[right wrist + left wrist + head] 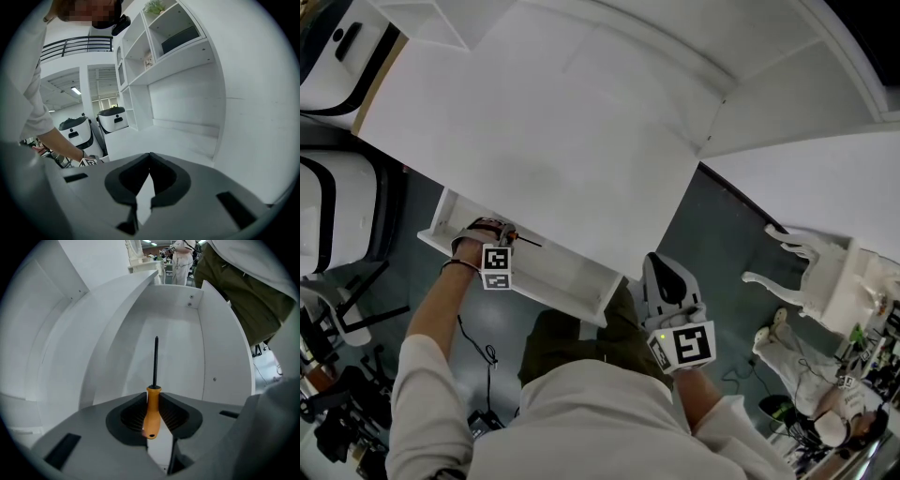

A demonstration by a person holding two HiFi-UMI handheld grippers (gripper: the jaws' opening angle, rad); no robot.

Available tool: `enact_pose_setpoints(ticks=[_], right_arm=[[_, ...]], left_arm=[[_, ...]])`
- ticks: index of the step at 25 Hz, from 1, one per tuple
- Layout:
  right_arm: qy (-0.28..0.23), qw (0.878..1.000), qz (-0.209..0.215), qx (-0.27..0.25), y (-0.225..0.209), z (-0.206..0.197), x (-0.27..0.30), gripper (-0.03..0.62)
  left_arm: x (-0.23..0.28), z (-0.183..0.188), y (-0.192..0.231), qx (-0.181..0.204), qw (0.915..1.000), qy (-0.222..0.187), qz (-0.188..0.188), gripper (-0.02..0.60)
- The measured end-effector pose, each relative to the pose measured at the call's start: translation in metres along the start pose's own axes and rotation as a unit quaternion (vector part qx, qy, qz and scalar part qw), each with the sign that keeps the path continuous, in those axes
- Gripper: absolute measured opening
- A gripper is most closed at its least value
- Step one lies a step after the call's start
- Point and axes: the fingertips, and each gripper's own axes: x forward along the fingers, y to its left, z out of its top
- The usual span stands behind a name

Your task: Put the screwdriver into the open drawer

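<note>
A screwdriver (151, 412) is clamped in the left gripper (152, 401), whose two dark jaws are pressed against either side of the handle. The handle is seen to be smooth and orange, rounded and slightly swollen toward its butt end, where a small dark hole is set. From the handle's narrower top a thin, straight black shaft is carried forward to a fine tip. The tool is held in line with the jaws and pointed along the inside of an open white drawer (226, 348), above its bare floor; no contact between the tip and the drawer can be made out. In the head view the left gripper (502, 238) is shown low inside the drawer (551, 294), which is pulled out from under a white desk top (553, 122), with the screwdriver (523, 242) seen as a short dark line beyond it. The right gripper (659, 270) is held near the drawer's right end, apart from it. In its own view the right gripper (150, 158) is shown with jaws closed together and nothing between them, faced toward white shelves (174, 43).
</note>
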Motion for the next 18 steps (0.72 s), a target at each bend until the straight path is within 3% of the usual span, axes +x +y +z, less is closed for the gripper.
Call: enact_pose_setpoints(ticks=[10,18], right_arm=[[0.005,1.000,0.011,0.001,0.002,-0.004,0.012,0.003],[0.011,1.000,0.012,-0.001,0.001,-0.009,0.012,0.003]], left_arm=[[0.024,-0.001,-0.010,0.036,0.9986,0.030,-0.024,0.081],[0.035,0.000,-0.014,0.041,0.9974,0.052,-0.028,0.081]])
